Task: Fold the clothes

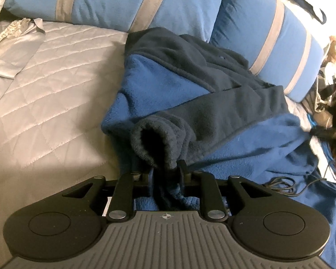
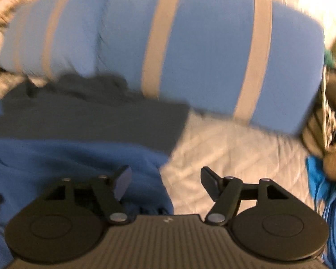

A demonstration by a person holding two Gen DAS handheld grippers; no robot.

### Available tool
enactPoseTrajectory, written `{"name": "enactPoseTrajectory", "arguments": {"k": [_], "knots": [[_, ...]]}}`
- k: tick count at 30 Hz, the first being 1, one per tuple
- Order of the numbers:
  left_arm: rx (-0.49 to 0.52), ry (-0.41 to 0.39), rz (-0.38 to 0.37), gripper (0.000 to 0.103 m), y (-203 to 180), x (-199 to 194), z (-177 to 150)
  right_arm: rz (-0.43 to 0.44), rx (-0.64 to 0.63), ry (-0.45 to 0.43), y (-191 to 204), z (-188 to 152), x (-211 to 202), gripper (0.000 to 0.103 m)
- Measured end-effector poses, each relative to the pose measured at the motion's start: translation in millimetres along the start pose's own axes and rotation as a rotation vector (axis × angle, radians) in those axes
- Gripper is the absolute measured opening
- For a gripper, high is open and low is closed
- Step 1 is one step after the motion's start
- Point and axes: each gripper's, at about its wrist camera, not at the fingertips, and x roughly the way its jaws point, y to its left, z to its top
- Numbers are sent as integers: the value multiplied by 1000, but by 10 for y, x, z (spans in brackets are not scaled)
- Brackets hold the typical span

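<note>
Plainly, in the left wrist view, the left gripper [image 1: 166, 168] had its fingers drawn nearly together on a bunch of dark fleece at the cuff end of a sleeve [image 1: 159, 141]. That sleeve belonged to a blue and navy fleece jacket [image 1: 168, 85], which ran away from the fingers toward the far right, its long axis slanting up to the striped blue pillows [image 1: 114, 2]. The jacket lay on a grey quilted bedspread [image 1: 44, 89], with bare quilt to its left and a dark cable [image 1: 286, 186] trailing near its right side.

In the right wrist view, which was blurred, the right gripper [image 2: 165, 181] stood wide open with nothing between its fingers. The jacket's blue cloth [image 2: 67, 163] lay under and beside its left finger, the edge just at the gap, and bare bedspread [image 2: 224, 148] lay under the right finger. Judging from this, the left hand had the sleeve, while the right needed only a short reach leftward to take the body's edge. Clutter [image 2: 333, 116] crowded the far right.
</note>
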Motion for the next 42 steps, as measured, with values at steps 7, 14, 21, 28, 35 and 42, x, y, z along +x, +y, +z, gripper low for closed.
{"name": "enactPoseTrajectory", "arguments": {"k": [7, 14, 21, 28, 35, 42], "knots": [[-14, -35, 49, 50, 29, -207, 4, -78, 5, 83, 10, -119, 46, 91], [-31, -136, 30, 67, -37, -791, 116, -85, 43, -3, -268, -18, -558, 102], [21, -349, 18, 77, -431, -1517, 380, -93, 120, -187, -629, 218, -1495, 103], [105, -506, -13, 80, -996, -2039, 643, -150, 225, -417, -937, 547, -2432, 103], [160, -643, -52, 80, -1400, -2541, 840, -263, 275, -617, -1114, 821, -3246, 103], [210, -747, -41, 81, -1661, -3292, 826, -261, 305, -765, -1202, 857, -4165, 103]]}}
